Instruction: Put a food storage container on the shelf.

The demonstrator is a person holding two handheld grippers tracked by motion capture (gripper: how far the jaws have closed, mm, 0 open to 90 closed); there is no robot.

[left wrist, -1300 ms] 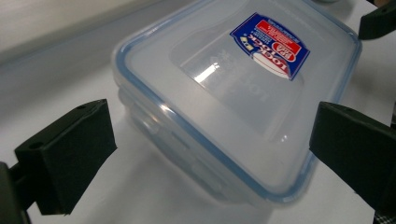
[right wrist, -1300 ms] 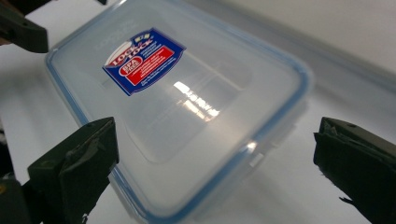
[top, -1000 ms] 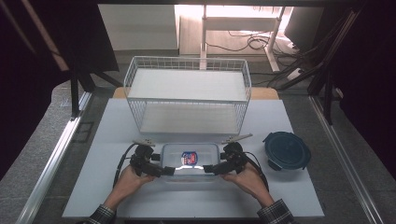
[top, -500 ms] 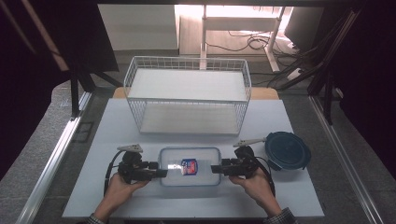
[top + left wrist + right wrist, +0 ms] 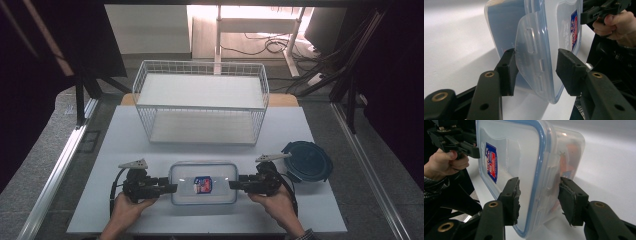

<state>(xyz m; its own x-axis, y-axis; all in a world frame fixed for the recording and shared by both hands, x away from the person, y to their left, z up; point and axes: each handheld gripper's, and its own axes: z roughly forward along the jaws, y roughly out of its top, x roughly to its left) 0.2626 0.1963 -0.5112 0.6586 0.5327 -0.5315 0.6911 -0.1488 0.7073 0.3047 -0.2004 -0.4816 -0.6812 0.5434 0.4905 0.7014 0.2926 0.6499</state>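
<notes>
Right now I'm holding both grippers at the ends of the clear rectangular plastic container with the blue-sealed lid (image 5: 203, 183), which is sitting on the white table (image 5: 100, 150) just in front of the white wire basket (image 5: 201, 102). My left gripper (image 5: 172, 188) has just been closing around the lid's unlatched side flap (image 5: 531, 57), one pad touching, the other apart. My right gripper (image 5: 233, 185) has been closing likewise (its pads are straddling the far rim, gaps showing). A dark blue round lid (image 5: 307, 161) is lying off to the right.

Label (image 5: 202, 184) print (red and blue) too small to read
</notes>
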